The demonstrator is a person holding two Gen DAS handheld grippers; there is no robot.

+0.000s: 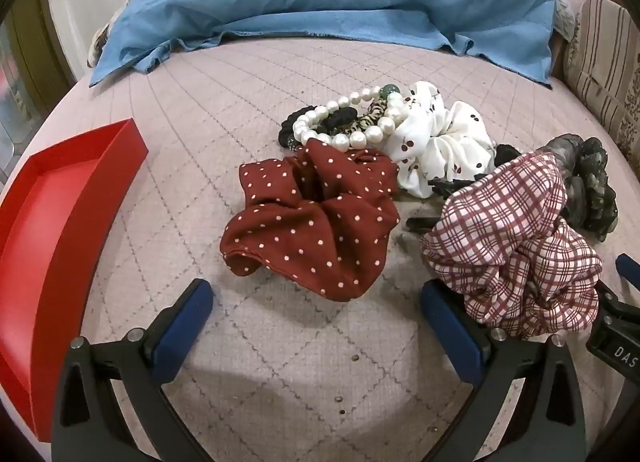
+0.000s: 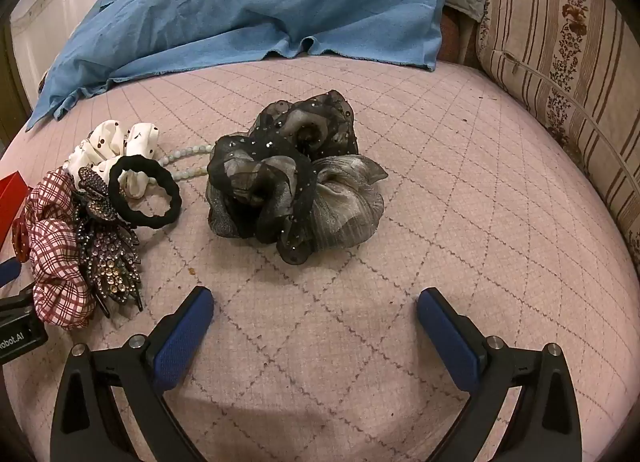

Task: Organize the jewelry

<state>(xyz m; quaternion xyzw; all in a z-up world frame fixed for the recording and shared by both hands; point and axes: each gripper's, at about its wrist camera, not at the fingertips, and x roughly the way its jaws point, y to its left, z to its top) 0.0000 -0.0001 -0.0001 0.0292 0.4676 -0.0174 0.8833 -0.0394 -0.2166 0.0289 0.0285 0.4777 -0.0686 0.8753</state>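
In the left wrist view my left gripper (image 1: 316, 294) is open and empty, just short of a dark red polka-dot scrunchie (image 1: 312, 217). Behind it lie a pearl bracelet (image 1: 344, 121), black hair ties (image 1: 296, 125) and a white cherry-print scrunchie (image 1: 436, 141). A red-checked scrunchie (image 1: 516, 246) lies at the right. A red tray (image 1: 60, 221) sits at the left. In the right wrist view my right gripper (image 2: 316, 310) is open and empty, short of a grey-black organza scrunchie (image 2: 292, 177). A black hair tie (image 2: 144, 191), a rhinestone clip (image 2: 108, 258) and the checked scrunchie (image 2: 56, 262) lie at its left.
Everything lies on a pink quilted bed cover (image 2: 440, 221). A crumpled blue cloth (image 1: 320, 1) covers the far side. A striped floral cushion (image 2: 560, 61) stands along the right edge. The other gripper's tip shows at the right border (image 1: 624, 326) of the left wrist view.
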